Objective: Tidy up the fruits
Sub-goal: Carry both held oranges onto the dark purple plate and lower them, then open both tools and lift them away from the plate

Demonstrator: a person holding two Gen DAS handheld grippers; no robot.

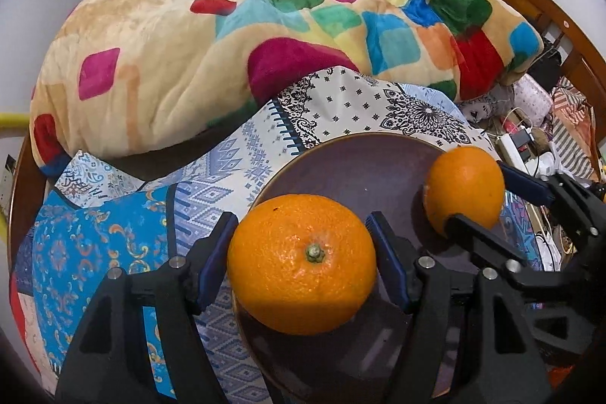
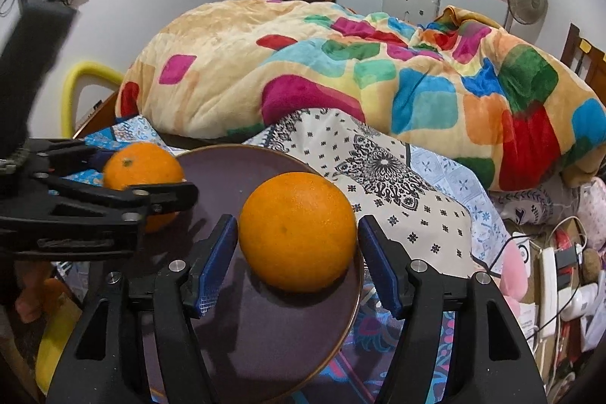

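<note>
Left gripper point(image 1: 303, 254) has its two blue pads around an orange point(image 1: 302, 262) – the left pad touches the peel, the right pad stands just beside it, so I cannot tell if it pinches the fruit or is only spread around it. This orange sits at the near left edge of a dark plate point(image 1: 352, 169), with its green stem end turned to the camera. Its skin is bright, glossy and finely dimpled.

Right gripper point(image 2: 297, 252) is spread around a second orange point(image 2: 297, 231) – small gaps show on both sides of it. This fruit rests on the right part of the same plate point(image 2: 235, 173); it is round, smooth and a little matte.

Plate is round, purple-brown and shiny, with a thin golden rim. It lies on a patterned sheet point(image 2: 382, 169). Far behind is a soft fleece blanket point(image 1: 235, 36) with colourful squares.
</note>
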